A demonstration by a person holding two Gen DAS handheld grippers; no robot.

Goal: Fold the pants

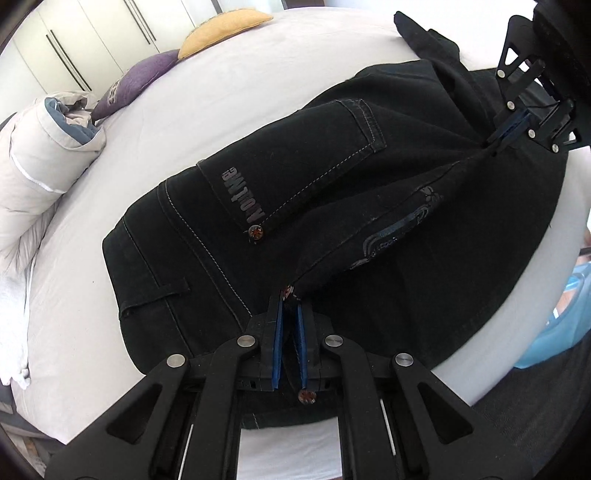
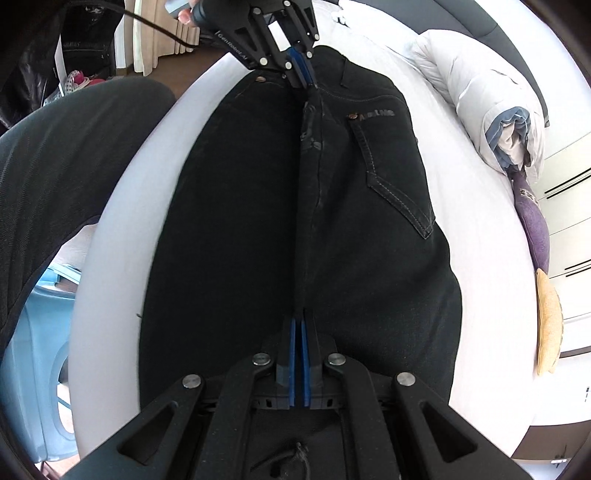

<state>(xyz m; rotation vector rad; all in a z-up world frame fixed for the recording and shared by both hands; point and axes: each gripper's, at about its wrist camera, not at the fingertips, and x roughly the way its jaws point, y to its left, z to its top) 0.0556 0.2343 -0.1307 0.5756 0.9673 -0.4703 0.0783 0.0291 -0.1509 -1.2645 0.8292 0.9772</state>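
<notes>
**Both grippers clamped on the black pants over the bed**

Right up close, the left gripper (image 1: 290, 295) has its blue pads (image 1: 277, 332) pinched together on a raised edge of the black pants (image 1: 207, 236), a copper rivet (image 1: 306, 397) showing just below the fingers. The right gripper (image 2: 302, 314) is squeezed onto the same fold of dark denim at its other end, pads together with cloth between them. From the left wrist view the right gripper sits up at the far right (image 1: 496, 142), and from the right wrist view the left one is at the top (image 2: 306, 83), so the lifted edge runs taut between the two.

Beneath that ridge, the rest of the pants lies spread across the white bed (image 1: 258, 74), near its edge. A back pocket (image 1: 314, 166) with grey stitching and a printed word faces up. Beyond the pants, a rolled duvet (image 1: 40, 162) sits at the side of the bed. Next to it lies a purple cushion (image 1: 144, 79), then a yellow cushion (image 1: 225, 31). Behind them stand white wardrobe doors (image 1: 74, 40). Down off the bed's edge there is a light blue plastic bin (image 2: 37, 350).
</notes>
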